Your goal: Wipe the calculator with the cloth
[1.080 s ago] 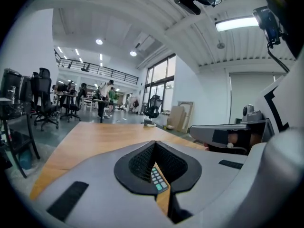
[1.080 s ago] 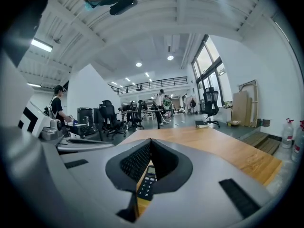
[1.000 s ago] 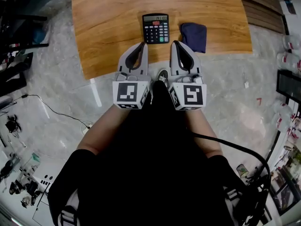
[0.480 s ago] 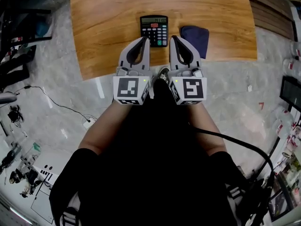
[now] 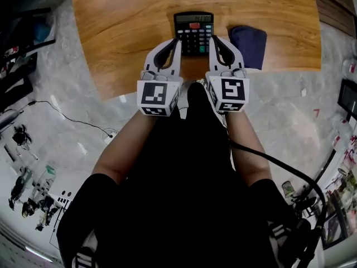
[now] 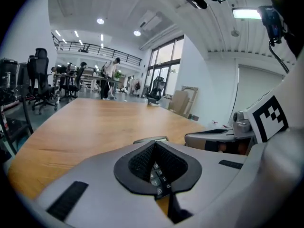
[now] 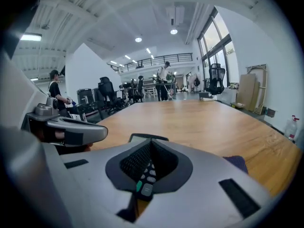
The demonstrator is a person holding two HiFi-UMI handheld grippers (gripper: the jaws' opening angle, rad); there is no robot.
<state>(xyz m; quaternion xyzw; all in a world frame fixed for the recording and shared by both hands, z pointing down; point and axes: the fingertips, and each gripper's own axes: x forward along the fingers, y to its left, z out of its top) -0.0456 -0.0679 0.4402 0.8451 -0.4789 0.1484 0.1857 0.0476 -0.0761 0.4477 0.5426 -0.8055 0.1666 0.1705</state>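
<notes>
Both claws have dropped and pushed forward since a moment ago, from short of the table's near edge to over it, and the calculator that lay clear ahead of them now sits between their tips. The left gripper [image 5: 177,39] has its jaws pressed together with nothing between them; its own view shows only calculator keys through the gap behind the closed tips. The right gripper [image 5: 213,38] is the same, pinched shut and empty, its tip by the calculator's near right corner as the left's is by the near left one. Whether either tip touches the casing I cannot tell. The calculator [image 5: 193,31] lies flat near the middle of the near edge of the table [image 5: 122,32], long axis running straight away from that edge, display at the far end. What the coming move turns on is the cloth [image 5: 250,44]: a dark blue folded pad at the near edge, just beside the calculator on its right, a little longer away from the edge than along it. It lies to the outer side of the right claw and close to it, with the calculator between it and the left, so the right hand is plainly the nearer; I would judge it must spread its jaws and swing right to take it. No container stands on the table.
</notes>
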